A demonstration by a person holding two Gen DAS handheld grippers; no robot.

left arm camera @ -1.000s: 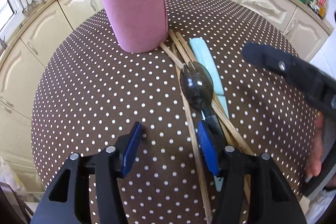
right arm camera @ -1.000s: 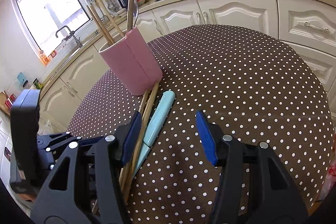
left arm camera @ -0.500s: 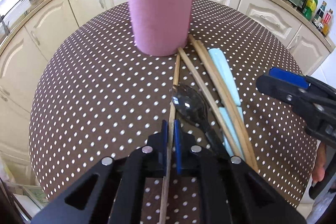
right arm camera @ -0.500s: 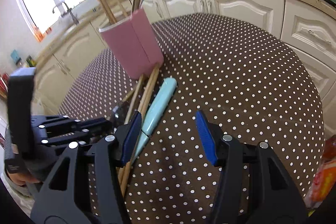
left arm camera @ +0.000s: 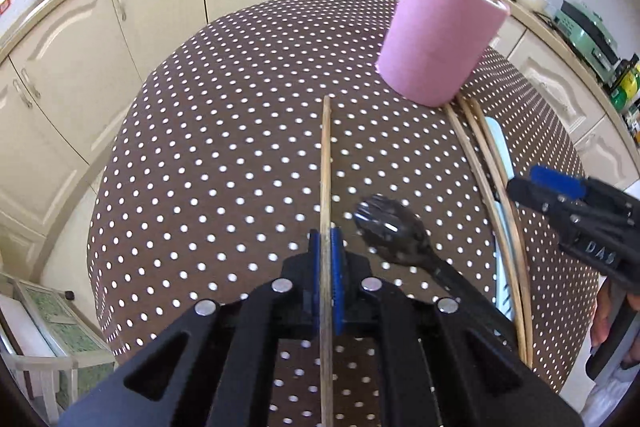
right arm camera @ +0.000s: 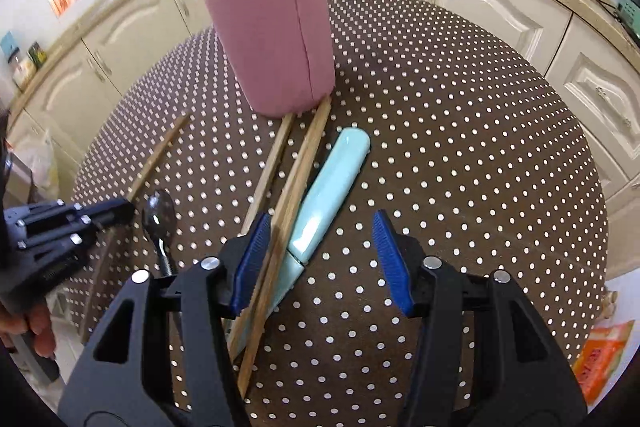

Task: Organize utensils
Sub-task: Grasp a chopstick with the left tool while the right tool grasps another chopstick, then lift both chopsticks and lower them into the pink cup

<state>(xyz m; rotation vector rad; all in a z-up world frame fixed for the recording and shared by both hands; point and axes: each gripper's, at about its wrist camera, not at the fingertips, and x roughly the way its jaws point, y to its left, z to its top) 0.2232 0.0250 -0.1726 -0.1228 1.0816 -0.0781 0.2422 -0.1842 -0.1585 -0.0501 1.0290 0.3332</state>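
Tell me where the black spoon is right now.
The black spoon lies on the dotted tablecloth, just right of the chopstick clamped in the left claw.

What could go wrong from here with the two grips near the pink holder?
The left gripper pinches one chopstick near its end, so it may pivot or slip on the way to the pink holder. The right gripper, whose jaws have just been closing, straddles the teal knife and chopsticks together.

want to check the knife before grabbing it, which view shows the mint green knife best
The right wrist view: the mint green knife lies nearly whole between the open right gripper. The left wrist view shows only slivers of it behind the chopsticks.
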